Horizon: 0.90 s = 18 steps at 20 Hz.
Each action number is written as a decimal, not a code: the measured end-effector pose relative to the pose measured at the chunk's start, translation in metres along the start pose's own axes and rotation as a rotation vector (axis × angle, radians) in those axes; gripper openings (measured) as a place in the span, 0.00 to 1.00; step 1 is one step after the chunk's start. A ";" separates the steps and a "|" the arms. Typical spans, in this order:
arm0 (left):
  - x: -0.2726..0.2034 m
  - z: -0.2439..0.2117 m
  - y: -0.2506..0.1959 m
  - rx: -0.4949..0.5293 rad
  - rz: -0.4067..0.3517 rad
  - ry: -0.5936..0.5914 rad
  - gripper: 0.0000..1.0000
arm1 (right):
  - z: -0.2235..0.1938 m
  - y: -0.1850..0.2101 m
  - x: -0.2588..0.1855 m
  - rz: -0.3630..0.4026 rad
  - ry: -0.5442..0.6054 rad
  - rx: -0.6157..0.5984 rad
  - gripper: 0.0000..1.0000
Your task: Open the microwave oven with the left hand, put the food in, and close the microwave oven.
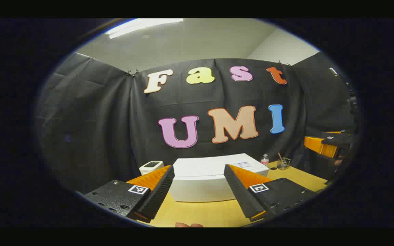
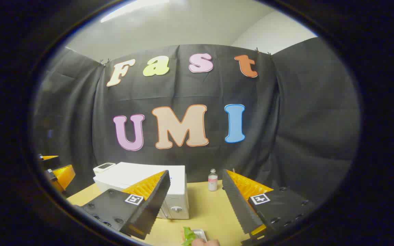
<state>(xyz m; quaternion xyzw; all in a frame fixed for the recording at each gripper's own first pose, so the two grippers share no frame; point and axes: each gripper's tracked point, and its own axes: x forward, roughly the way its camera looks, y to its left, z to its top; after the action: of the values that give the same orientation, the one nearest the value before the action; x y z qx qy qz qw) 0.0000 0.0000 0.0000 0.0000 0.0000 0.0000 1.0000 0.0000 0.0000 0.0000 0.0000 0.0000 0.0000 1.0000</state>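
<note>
I read left gripper (image 1: 197,191) spread wide, nothing between fingers, aimed square at microwave oven (image 1: 214,179). Oven sits on tabletop (image 1: 200,213) dead ahead, long axis across my line, door shut. Right gripper (image 2: 195,201) likewise spread, empty; oven lies ahead-left of it. Left gripper squarer on, so better placed for door. Food (image 2: 190,235) at lower edge of right gripper view, probably leafy item on small tray, partly cut off.

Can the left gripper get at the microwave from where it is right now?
Probably yes. The left gripper is open and points at the closed white microwave, with only bare wooden table between them.
</note>
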 end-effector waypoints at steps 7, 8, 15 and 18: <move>-0.006 -0.006 -0.005 0.024 -0.003 0.016 0.92 | -0.003 -0.003 -0.008 -0.008 -0.002 -0.027 0.96; -0.005 -0.006 -0.006 0.024 -0.005 0.016 0.94 | -0.005 -0.003 -0.008 -0.008 0.002 -0.025 0.97; -0.008 -0.019 -0.005 0.032 0.002 0.036 0.92 | -0.008 -0.001 -0.013 -0.005 -0.003 -0.030 0.96; -0.010 -0.019 -0.004 0.040 0.005 0.040 0.92 | -0.009 -0.001 -0.014 -0.005 -0.004 -0.029 0.96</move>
<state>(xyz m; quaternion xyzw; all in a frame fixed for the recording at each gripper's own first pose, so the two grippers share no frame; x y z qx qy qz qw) -0.0099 -0.0042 -0.0188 0.0200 0.0199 0.0026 0.9996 -0.0144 -0.0007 -0.0088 -0.0143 -0.0018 -0.0025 0.9999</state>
